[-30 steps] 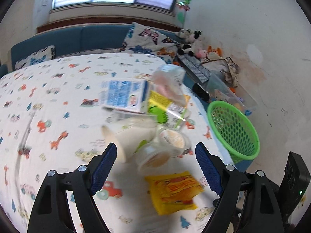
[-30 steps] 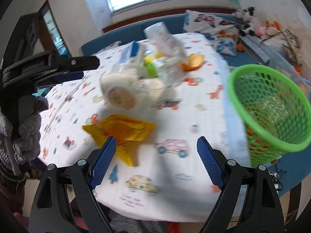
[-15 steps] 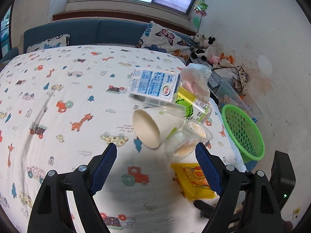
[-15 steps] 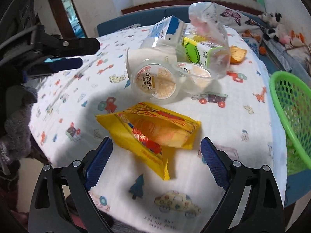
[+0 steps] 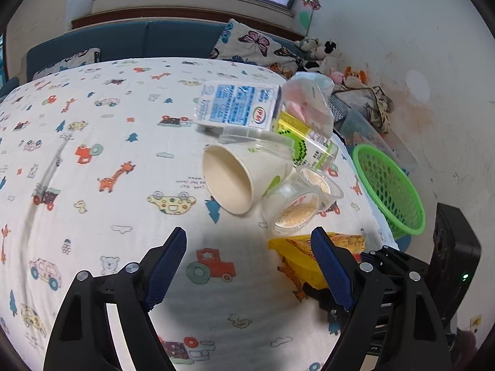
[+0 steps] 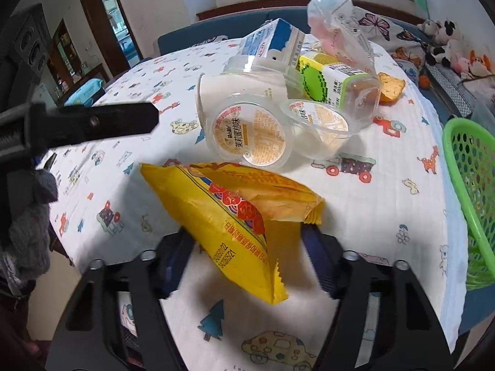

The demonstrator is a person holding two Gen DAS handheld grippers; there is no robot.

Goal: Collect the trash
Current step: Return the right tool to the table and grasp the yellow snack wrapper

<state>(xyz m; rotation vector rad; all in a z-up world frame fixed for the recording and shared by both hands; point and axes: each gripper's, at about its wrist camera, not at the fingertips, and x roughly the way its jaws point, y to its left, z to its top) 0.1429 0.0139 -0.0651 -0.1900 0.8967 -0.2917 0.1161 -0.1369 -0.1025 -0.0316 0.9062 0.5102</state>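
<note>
1. Right tongs (image 6: 247,247) spread, straddling the yellow snack bag (image 6: 235,213) at the surface (image 6: 371,210) edge — grasp step.
2. Left tongs (image 5: 247,259) spread, empty, near the paper cup (image 5: 238,176).
3. Next — pinch bag, carry to green basket (image 6: 470,191).

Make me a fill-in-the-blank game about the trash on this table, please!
1. The snack wrapper between the right gripper's fingers is colored ____.
2. The basket at the table's edge is colored ____.
3. The paper cup is lying on its ____.
4. The left gripper is open and holds ____.

Missing words: yellow; green; side; nothing
</note>
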